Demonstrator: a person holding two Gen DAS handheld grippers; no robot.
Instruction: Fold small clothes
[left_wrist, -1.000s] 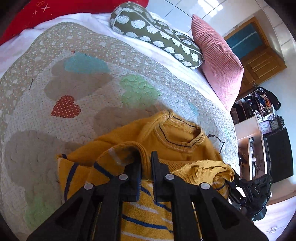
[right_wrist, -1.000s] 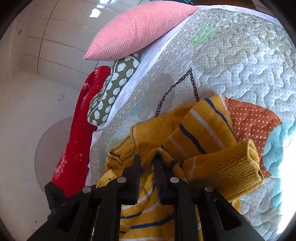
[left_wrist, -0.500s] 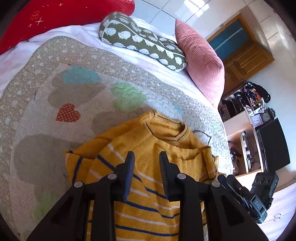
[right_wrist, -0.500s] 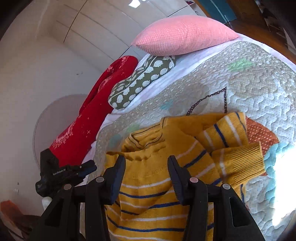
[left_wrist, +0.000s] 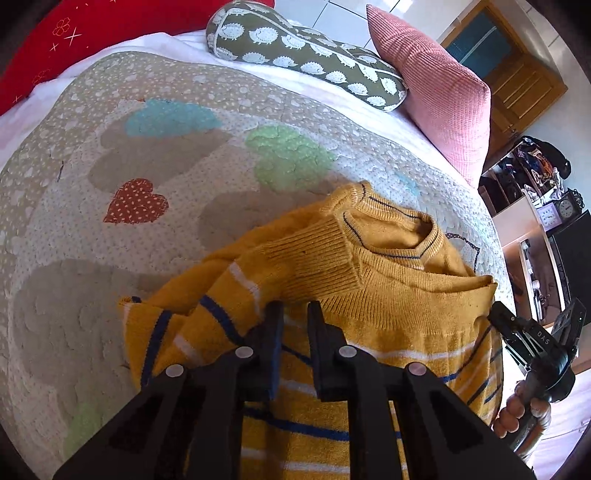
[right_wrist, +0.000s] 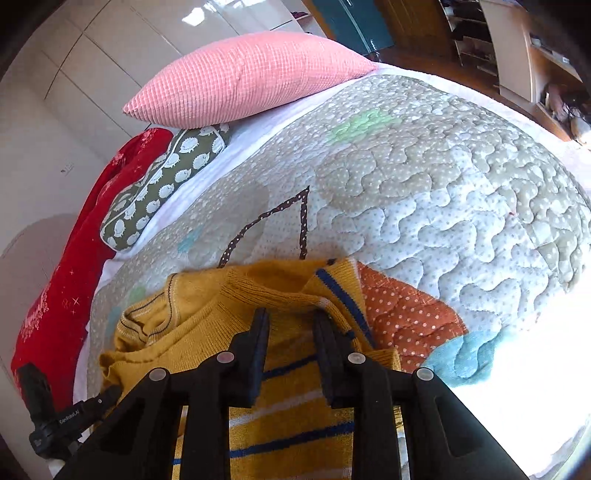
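A quilt (left_wrist: 110, 155) with hearts and coloured patches fills most of both views. In the left view, a red pillow (left_wrist: 55, 37) lies at upper left, a green bolster (left_wrist: 306, 55) at top centre, touching a pink cushion (left_wrist: 436, 96) to its right. A wooden cabinet (left_wrist: 517, 85) stands at upper right, with a clock (left_wrist: 565, 210) on a shelf below it.

Your left gripper (left_wrist: 294, 312) tilts downward, its jaws just closing to a narrow gap. Your right gripper (right_wrist: 290, 320) does likewise, jaws slightly wider; your right hand (left_wrist: 522, 415) wraps its handle.
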